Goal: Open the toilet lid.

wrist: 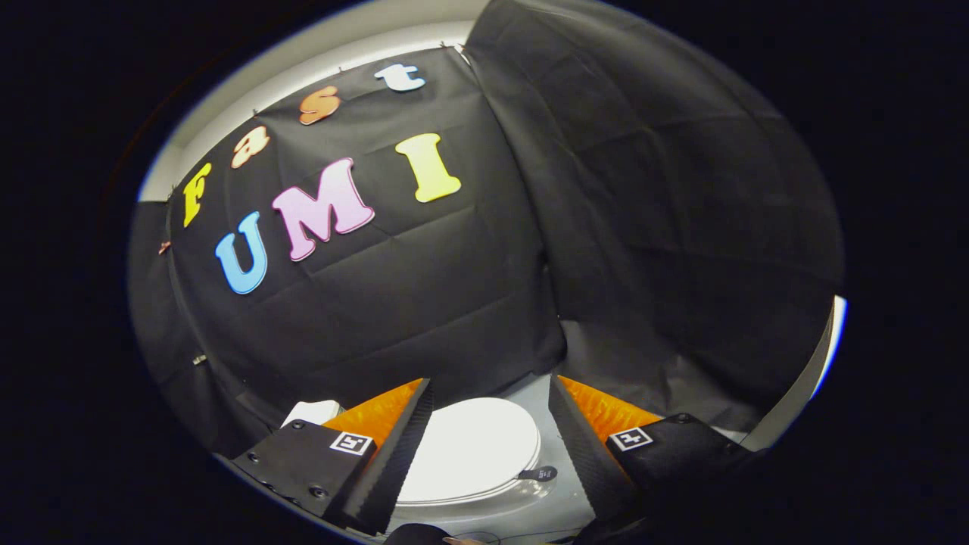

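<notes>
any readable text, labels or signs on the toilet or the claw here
No readable words or numbers on either.
Square black-and-white marker on one claw finger: a coded pattern, not text.
Matching marker on the other finger: again pattern only.
Small dark tab at the toilet lid's edge: any print is too small to read.
The claw is open, the closed lid seen between its fingers, untouched.

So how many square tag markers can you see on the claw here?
2. One tag sits on the left finger's base, the other tag on the right finger's base. The claw is open, with the closed toilet lid between its fingers. Others may be hidden.
</notes>
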The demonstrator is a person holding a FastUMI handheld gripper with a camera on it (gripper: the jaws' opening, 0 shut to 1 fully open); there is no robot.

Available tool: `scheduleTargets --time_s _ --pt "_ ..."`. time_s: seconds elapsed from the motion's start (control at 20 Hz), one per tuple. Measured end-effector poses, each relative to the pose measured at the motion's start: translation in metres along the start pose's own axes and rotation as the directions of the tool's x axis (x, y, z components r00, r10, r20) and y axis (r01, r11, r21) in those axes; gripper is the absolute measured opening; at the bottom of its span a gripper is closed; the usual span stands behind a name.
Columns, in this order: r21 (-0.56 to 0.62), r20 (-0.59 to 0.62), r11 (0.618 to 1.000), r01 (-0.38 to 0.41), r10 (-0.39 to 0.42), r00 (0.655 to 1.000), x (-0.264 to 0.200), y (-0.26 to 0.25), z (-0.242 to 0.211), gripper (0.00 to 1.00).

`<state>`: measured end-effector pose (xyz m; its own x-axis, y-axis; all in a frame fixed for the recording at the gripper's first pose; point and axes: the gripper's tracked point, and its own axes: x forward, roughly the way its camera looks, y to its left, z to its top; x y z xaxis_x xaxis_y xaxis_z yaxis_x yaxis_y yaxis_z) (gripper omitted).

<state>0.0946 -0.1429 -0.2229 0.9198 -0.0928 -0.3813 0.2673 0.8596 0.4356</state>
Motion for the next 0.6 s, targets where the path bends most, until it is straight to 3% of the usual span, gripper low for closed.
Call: scheduleTargets --time_s 0.35,0.6 --pt "0.205 -0.174 0.976 0.072 -0.036 0.984 0.067 -0.062 -0.078 0.98" --pt "0.348 -0.306 0.926 0.144 -0.033 0.952 0.102 -0.108 -0.143 0.98"
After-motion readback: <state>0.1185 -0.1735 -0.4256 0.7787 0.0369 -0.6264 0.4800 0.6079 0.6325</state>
